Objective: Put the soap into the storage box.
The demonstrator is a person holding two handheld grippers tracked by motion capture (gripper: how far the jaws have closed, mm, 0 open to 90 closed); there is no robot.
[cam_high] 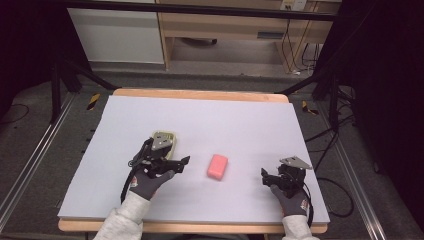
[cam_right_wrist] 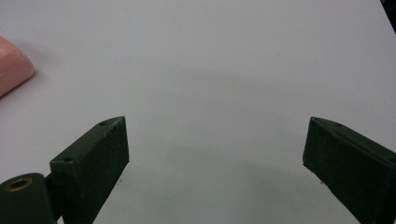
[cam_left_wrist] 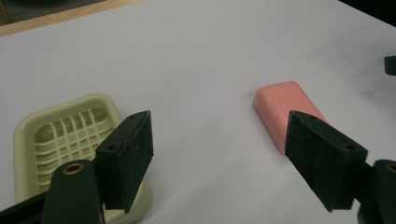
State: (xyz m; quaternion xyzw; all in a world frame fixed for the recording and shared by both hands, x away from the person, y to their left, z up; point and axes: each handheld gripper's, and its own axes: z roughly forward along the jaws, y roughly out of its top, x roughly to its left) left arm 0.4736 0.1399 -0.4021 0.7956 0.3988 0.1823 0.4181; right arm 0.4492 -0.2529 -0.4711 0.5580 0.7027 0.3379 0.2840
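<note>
Left side of table point(cam_high: 250, 115): a pale green soap dish point(cam_high: 167, 136) lies flat on the white surface, slatted inside, nothing in it. The left gripper point(cam_high: 184, 162) hovers just in front of and partly above the dish, jaws spread wide and holding nothing. In the left gripper view the dish point(cam_left_wrist: 70, 130) sits behind the near jaw while the soap point(cam_left_wrist: 287, 105) lies past the far jaw, so the gripper point(cam_left_wrist: 219, 149) points between the 2 items. Judgement: it is lined toward the soap, not the dish.

Centre: 1 pink soap bar point(cam_high: 217, 166) lies flat on the table, apart from the dish and untouched by either gripper. Its long sides are free, which suits a pinch across the narrow width.

Right side: the right gripper point(cam_high: 264, 176) rests low near the table edge, jaws wide apart and empty. In the right gripper view the gripper point(cam_right_wrist: 215, 154) faces bare surface, with the soap point(cam_right_wrist: 11, 67) at the far left margin. Judgement: this hand is waiting or approaching; the likely job is moving the soap into the dish, not yet begun.
</note>
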